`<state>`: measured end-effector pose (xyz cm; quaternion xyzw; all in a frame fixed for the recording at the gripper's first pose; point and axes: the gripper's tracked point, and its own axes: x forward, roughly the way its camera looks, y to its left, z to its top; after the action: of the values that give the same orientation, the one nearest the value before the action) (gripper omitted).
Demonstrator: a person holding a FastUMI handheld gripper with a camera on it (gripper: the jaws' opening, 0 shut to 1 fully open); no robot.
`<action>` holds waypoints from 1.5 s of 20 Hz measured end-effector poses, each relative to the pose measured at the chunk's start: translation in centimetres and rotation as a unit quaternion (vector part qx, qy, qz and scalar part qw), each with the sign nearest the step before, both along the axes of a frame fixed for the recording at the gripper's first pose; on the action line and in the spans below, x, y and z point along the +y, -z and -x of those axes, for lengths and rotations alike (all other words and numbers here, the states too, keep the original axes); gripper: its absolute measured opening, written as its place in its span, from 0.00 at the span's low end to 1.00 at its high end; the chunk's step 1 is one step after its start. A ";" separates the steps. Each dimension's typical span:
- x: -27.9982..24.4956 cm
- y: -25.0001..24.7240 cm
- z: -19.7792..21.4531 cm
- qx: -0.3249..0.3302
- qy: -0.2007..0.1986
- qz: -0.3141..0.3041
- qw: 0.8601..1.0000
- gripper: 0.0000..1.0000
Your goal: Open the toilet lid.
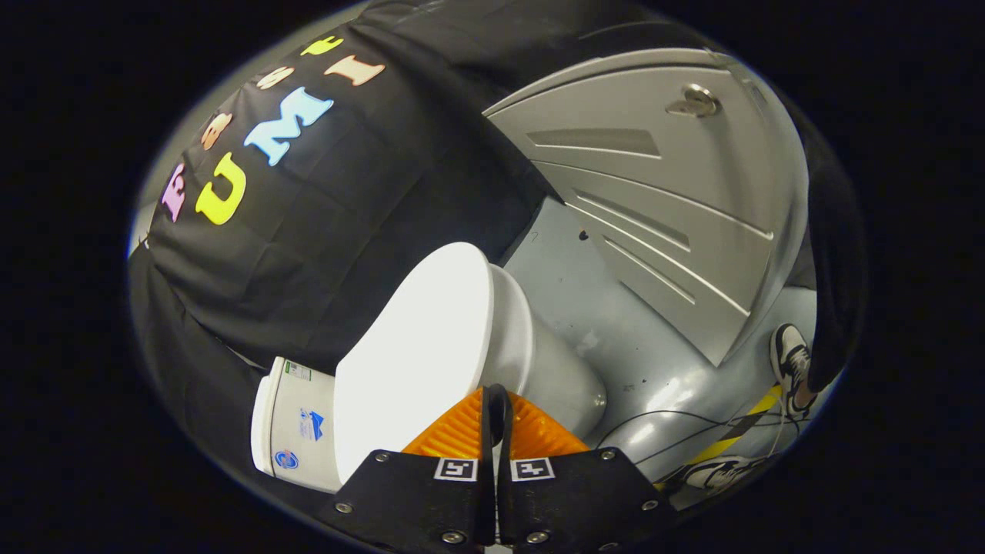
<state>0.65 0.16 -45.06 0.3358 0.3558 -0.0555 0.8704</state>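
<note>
My fingers (497,427) are pressed together on nothing, tips just short of the toilet lid (415,346), which lies closed on the bowl (554,377) directly ahead. It looks like rigid, smooth, slippery plastic, fairly light; I'd hook its front rim and lift.

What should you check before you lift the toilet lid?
1. Lid down on the bowl: ok, it lies closed.
2. Gripper close to the lid: ok, fingers sit just at its edge.
3. Fingers open enough to take the edge: not ok, they are nearly together.
4. Fingers holding the lid: not ok, nothing is between them.
5. Room behind for the lid to swing toward the tank: cannot tell.
6. Shoes and cables clear of the toilet: ok, they are off to the side on the floor.
</note>
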 end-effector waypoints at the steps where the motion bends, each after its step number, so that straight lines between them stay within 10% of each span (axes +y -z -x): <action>1: 0.0 -0.2 0.0 0.001 -0.007 0.009 1.000 0.02; 30: 3.3 -12.3 -1.8 -0.071 -0.049 0.152 0.984 0.01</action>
<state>2.43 3.43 -32.73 0.1843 0.2962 -0.0418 0.9363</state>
